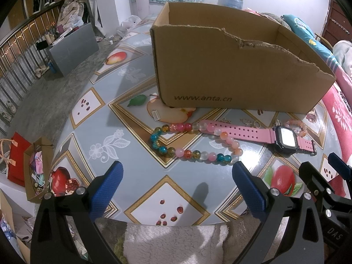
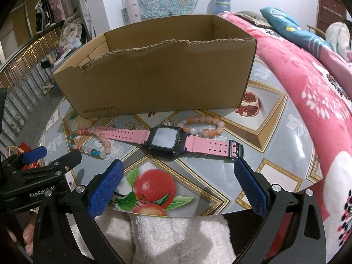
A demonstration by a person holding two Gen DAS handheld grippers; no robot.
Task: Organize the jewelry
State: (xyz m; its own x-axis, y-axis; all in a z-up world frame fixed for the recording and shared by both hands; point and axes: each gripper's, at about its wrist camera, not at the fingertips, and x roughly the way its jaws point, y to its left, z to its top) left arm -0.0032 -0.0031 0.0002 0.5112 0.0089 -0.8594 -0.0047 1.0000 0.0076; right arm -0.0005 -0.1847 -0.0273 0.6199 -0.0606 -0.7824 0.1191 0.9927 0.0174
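Watch just ahead of right gripper, bead bracelet ahead of left gripper, both grippers spread wide, holding nothing

- You see the pink watch lying flat, face up, strap stretched out before the cardboard box.
- Your multicoloured bead bracelet overlaps its strap end.
- The peach bead bracelet lies just behind the watch.

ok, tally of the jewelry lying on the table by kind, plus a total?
Beaded bracelets: 2, a multicolour bead bracelet and an orange-pink bead bracelet
Watches: 1, a pink-strap digital watch
Small silver charms: 2, one by the cardboard box, one by the watch
Total: 5
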